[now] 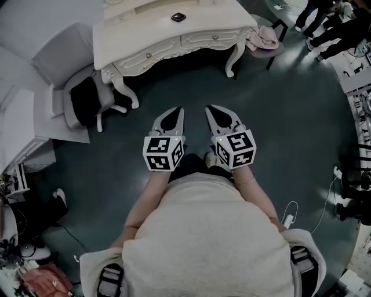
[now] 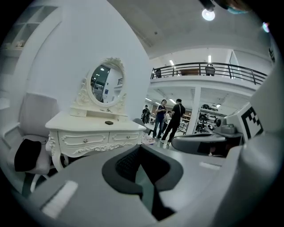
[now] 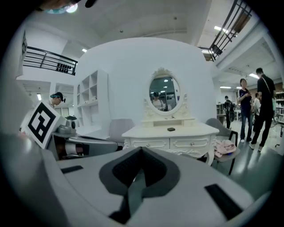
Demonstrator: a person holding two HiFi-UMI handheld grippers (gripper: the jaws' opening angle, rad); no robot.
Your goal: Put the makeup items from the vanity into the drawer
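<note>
The floor (image 1: 278,127) here is a dark, dull blue-green. It runs bare from where the person stands up to a white vanity (image 1: 139,32) with carved, curved legs, set against a pale rounded wall. An oval mirror (image 3: 164,92) in an ornate frame rises from the back of it. The top is almost bare, with one small dark item (image 1: 178,17) lying flat near the back edge, about the middle. It is too small from here to say what kind of makeup it is. On the left a grey chair (image 1: 55,61) stands just beside the vanity with a black bundle (image 1: 86,100) on its seat. On the right a second chair (image 3: 218,126) holds a crumpled pink cloth (image 1: 262,37). Further off on that side a few people (image 1: 333,26) stand talking, a railing (image 2: 208,70) runs along an upper gallery, and a white shelf unit (image 3: 92,103) lines the wall on the other side. I can't make out what is in its cubbies. The vanity's two drawers (image 1: 191,42) sit side by side under the top, each with a small knob. Both are pushed in, so nothing inside them shows. The person holds both tools out ahead, side by side and well short of the vanity, tipped a little downward. The left gripper (image 1: 177,110) has its jaws pressed together with nothing between them. The right gripper (image 1: 210,108) is likewise closed and empty.
</note>
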